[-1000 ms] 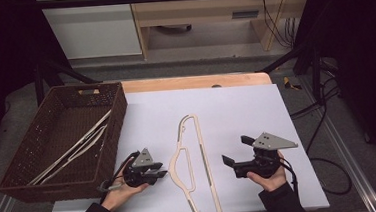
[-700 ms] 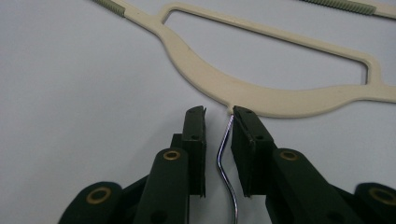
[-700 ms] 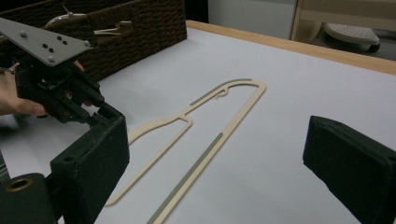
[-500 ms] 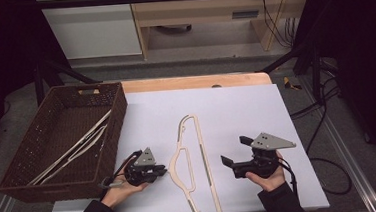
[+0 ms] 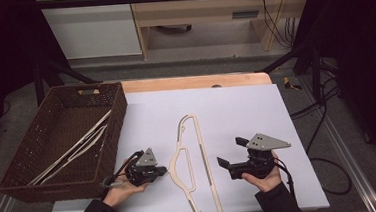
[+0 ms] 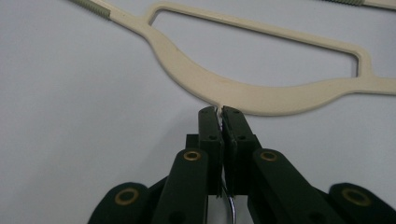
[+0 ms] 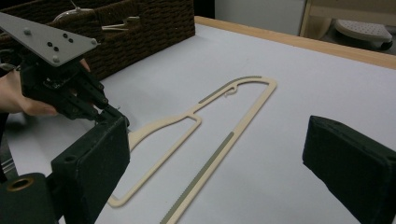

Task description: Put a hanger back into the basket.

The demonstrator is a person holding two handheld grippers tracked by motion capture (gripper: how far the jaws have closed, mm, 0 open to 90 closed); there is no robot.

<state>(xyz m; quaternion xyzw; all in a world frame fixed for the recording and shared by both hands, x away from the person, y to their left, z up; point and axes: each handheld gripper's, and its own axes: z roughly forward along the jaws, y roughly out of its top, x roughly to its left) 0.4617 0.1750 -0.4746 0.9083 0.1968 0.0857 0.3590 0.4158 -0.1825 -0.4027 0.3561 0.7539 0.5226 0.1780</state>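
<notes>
A cream plastic hanger (image 5: 200, 140) lies flat on the white table (image 5: 246, 107), its top pointing left toward my left gripper (image 5: 163, 172). In the left gripper view the jaws of that gripper (image 6: 220, 112) have just been closing. They now pinch the thin metal hook (image 6: 227, 203) where it leaves the hanger's neck (image 6: 243, 95). My right gripper (image 5: 228, 152) rests to the right of the hanger, jaws wide apart and holding nothing. Looking along the right gripper (image 7: 219, 168), I see the hanger (image 7: 233, 135) and the left gripper (image 7: 105, 114) at its neck.
A dark wicker basket (image 5: 114, 136) stands at the table's left with several pale hangers (image 5: 73, 149) inside. The table's wooden far edge (image 5: 194, 82) runs behind the white sheet. Cables (image 5: 326, 171) trail off to the right.
The left gripper's jaws have come together on the hanger's hook. Both hands and the hanger have kept their places.
</notes>
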